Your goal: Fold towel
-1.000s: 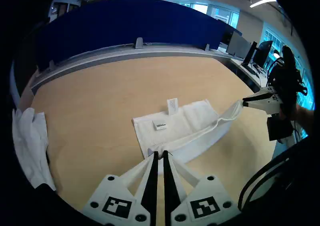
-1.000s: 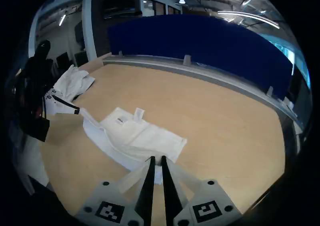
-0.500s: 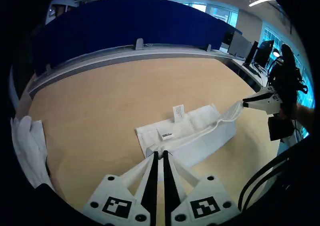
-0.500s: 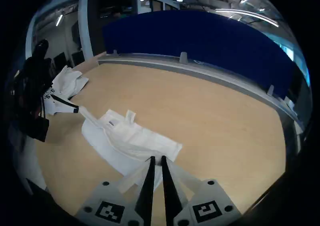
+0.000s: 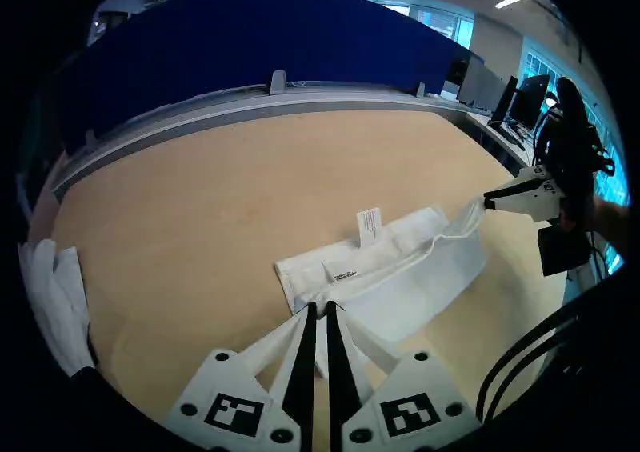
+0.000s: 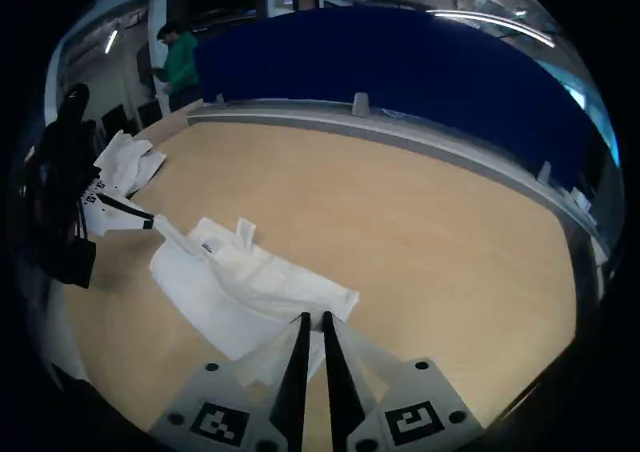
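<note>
A white towel lies half folded on the wooden table, with a small label tag standing up from it. My left gripper is shut on the towel's near corner. Farther right, my right gripper pinches the other corner and holds that edge raised off the table. In the right gripper view the towel stretches from my right gripper, shut on one corner, to the left gripper at the far left. The edge between them hangs taut above the lower layer.
A pile of white cloths lies at the table's left edge, and the same cloth pile sits beyond the left gripper. A blue partition runs along the table's far side. Monitors stand off to the right. A person in green stands behind the table.
Both grippers have kept their hold and moved with the towel, which has slid across the table; more of its lower layer is spread out. A person in green has come into sight.
</note>
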